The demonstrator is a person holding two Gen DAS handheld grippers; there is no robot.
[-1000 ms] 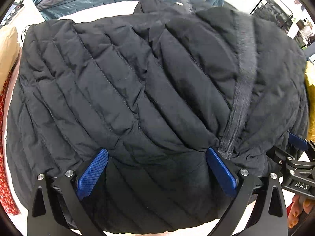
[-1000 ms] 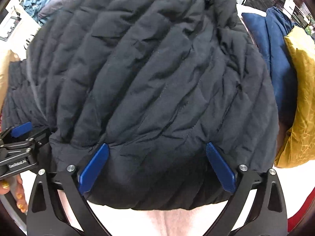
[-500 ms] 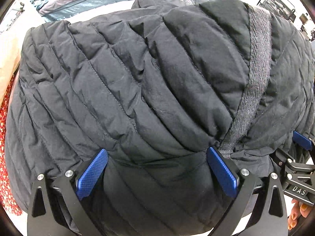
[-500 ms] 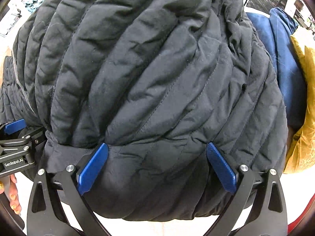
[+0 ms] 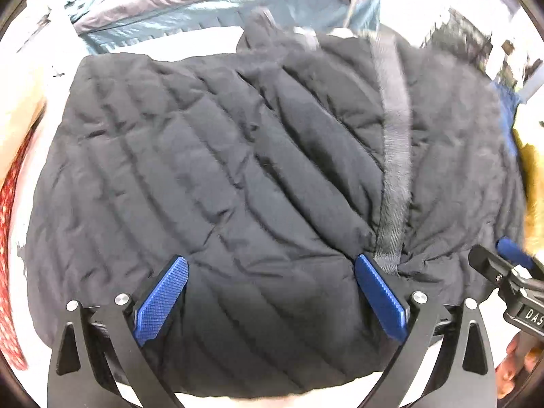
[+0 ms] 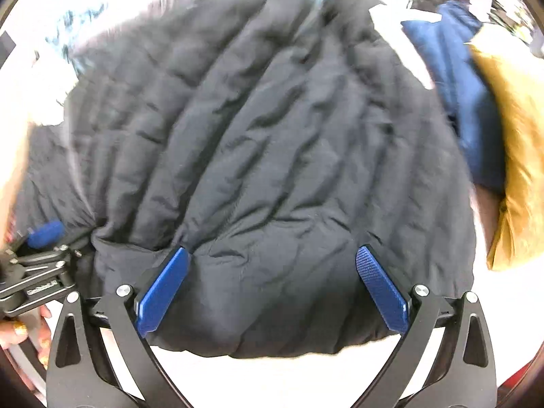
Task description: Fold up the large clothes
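The black quilted jacket (image 5: 238,176), bulged high half a second ago, is being lowered and flattened onto the white surface (image 6: 272,374). Its near edge is being pressed between the wide-spread fingers of the left gripper (image 5: 270,297) and right gripper (image 6: 272,289); whether fabric is actually pinched cannot be told. A fold is apparently being laid down; release and smoothing are called for next. Farther off, room is being narrowed by a blue garment (image 6: 465,108), a mustard garment (image 6: 516,156) and a teal garment (image 5: 210,10).

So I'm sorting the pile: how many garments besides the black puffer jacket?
4, maybe more hidden: teal jacket behind, navy garment and mustard one at right, red patterned fabric at left.
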